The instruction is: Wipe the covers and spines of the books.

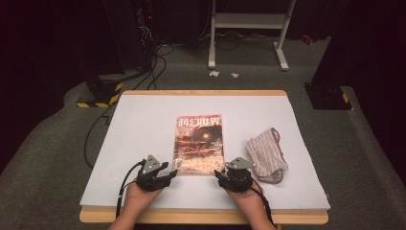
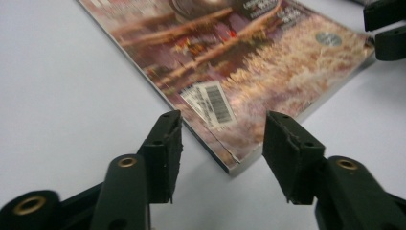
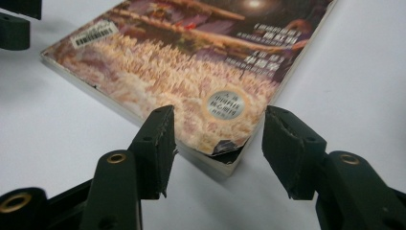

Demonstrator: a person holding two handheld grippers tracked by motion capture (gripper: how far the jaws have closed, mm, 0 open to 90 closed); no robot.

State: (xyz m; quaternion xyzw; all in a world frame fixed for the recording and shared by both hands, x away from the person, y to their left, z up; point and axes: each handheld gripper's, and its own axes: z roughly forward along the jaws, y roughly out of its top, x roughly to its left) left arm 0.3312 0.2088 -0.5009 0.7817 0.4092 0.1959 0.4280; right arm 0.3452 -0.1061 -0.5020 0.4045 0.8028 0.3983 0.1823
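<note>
Both claws, left gripper (image 1: 171, 173) and right gripper (image 1: 218, 173), gape half-open and empty around the glossy reddish magazine's (image 1: 199, 143) near corners, seemingly poised to lift it.

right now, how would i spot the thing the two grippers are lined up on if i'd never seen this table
Look at the white-covered table: a magazine lies flat near its middle. Its near corners sit between the open jaws of the left gripper and right gripper. Unlike the soft striped cloth crumpled to its right, it is a flat rectangle with a reddish-brown printed cover and a barcode sticker.
</note>
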